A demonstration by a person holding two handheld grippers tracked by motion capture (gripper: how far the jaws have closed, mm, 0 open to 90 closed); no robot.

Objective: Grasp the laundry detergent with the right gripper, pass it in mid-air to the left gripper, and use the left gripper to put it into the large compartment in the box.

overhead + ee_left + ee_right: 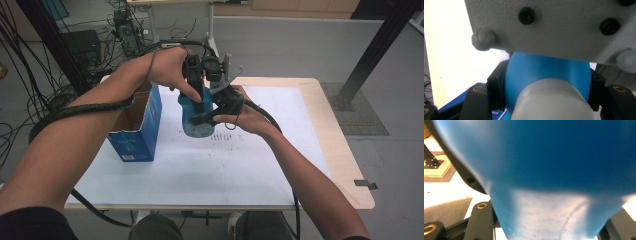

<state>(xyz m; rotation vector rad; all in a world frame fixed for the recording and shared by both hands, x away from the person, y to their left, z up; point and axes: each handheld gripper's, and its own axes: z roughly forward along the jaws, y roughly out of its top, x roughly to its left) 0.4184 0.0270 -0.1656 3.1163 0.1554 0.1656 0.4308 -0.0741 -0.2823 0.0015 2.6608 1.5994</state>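
While held up over the white-topped wooden table (280, 165), just right of the open blue cardboard box (142, 131), blue plastic bottle with white ribbed cap (196, 119) gripped from both sides. Left gripper (199, 102) reaching down from above, jaws pinched on bottle's upper part near the cap. Right gripper (207, 119) coming in from the right, jaws clamped narrow on the bottle body.

High view: gives layout — both forearms, box standing on table's left part, cables trailing; jaw contact partly hidden by hands.

Left gripper view: blue shoulder (544, 72) and white cap (549, 102) wedged between the black jaws, grey plate of the other gripper (549, 27) close overhead.

Right gripper view: blurred blue bottle wall (544, 170) right against the lens, pressed between jaws; table edge and floor at left.
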